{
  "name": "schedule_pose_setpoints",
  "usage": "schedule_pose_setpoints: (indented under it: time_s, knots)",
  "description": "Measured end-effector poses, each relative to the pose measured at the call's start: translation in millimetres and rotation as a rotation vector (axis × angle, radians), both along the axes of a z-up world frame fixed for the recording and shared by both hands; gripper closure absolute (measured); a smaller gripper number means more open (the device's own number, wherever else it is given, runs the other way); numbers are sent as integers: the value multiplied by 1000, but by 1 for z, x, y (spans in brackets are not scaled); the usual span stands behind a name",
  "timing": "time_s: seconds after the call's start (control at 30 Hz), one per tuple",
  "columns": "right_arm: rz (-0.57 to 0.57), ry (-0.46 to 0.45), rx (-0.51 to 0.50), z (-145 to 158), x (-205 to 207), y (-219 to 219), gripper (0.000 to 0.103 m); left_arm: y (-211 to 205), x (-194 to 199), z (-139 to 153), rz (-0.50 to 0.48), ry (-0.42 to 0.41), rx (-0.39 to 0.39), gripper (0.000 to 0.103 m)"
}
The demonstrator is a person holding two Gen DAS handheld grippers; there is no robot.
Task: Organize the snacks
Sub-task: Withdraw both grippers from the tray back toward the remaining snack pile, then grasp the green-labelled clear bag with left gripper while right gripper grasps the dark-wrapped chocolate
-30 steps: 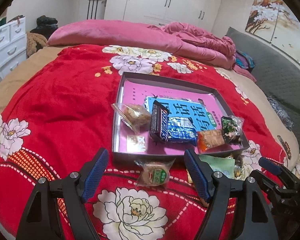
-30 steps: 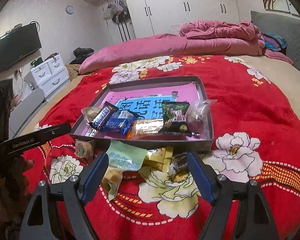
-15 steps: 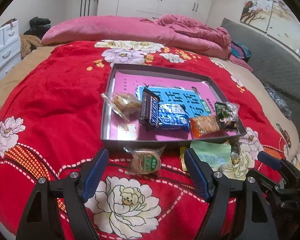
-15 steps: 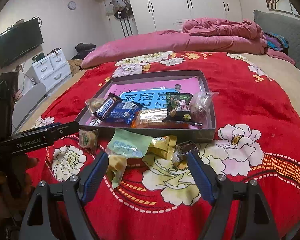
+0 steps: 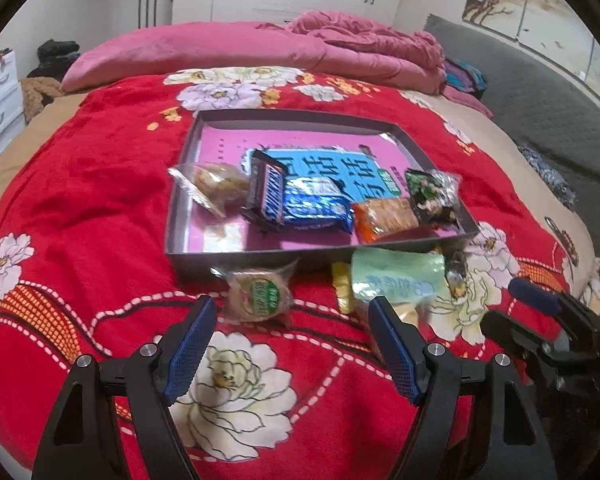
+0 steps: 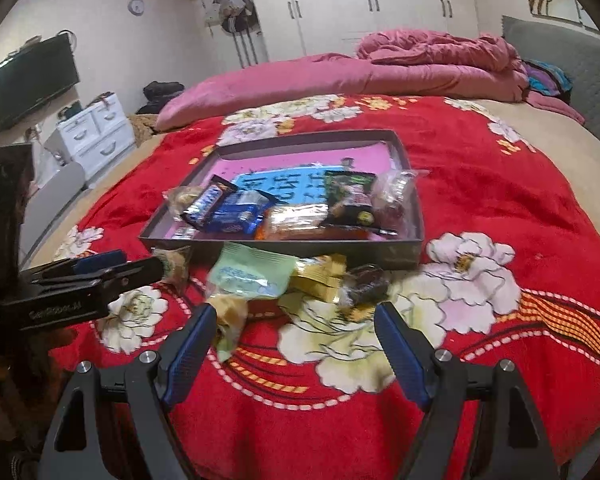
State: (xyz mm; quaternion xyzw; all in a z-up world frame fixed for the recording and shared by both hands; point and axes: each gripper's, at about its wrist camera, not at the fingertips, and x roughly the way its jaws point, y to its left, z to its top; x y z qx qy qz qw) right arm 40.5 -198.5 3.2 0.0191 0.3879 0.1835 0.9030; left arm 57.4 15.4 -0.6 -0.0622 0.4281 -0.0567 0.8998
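Left gripper [image 5: 288,344] gapes empty, a round cookie [image 5: 258,294] just ahead. Right gripper [image 6: 296,344] gapes empty too, green packet [image 6: 252,274] ahead, tray [image 6: 414,248] beyond.

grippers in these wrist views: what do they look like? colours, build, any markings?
Both the left gripper and right gripper match: black angular frames with triangular cut-outs, silver screw heads at the joints, and blue ribbed pads on the fingers. The left gripper's side, seen from the right wrist view, carries blurred white lettering. No cables or sleeves show.
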Motion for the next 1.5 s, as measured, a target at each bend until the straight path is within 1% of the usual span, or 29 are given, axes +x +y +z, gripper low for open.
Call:
schedule_pose_setpoints:
  time_s: [0.37, 0.57, 0.67, 0.87, 0.93, 1.0, 1.1, 1.23, 1.3, 1.37, 1.4, 1.47, 1.5]
  knots:
    - [-112, 61, 52, -8, 17, -31, 23, -35, 1, -7, -84, 32, 18, 24]
    - [-161, 95, 42, -16, 29, -43, 23, -51, 4, -12, -116, 49, 15, 24]
    - [-166, 100, 17, -20, 36, -45, 23, -57, 5, -15, -130, 58, 12, 24]
    - [-123, 110, 8, -26, 47, -40, 23, -61, 10, -20, -141, 78, -11, 24]
    - [-105, 109, -5, -28, 51, -35, 26, -61, 11, -21, -140, 79, -15, 24]
    - [-92, 114, -10, -31, 54, -32, 34, -62, 12, -22, -137, 79, -17, 24]
    - [-79, 117, -20, -33, 58, -28, 40, -62, 13, -24, -134, 86, -17, 24]
    - [-66, 120, -19, -36, 63, -26, 44, -62, 15, -26, -133, 95, -27, 24]
    - [-56, 121, -17, -37, 65, -25, 46, -62, 16, -27, -132, 94, -30, 25]
    - [-49, 120, -16, -37, 67, -24, 48, -62, 17, -27, -134, 101, -45, 32]
    - [-43, 120, -18, -37, 68, -22, 48, -61, 18, -28, -135, 107, -55, 34]
    - [-35, 122, -23, -39, 69, -20, 49, -62, 19, -30, -134, 117, -64, 41]
    - [-29, 124, -25, -39, 70, -18, 51, -62, 19, -31, -134, 121, -67, 43]
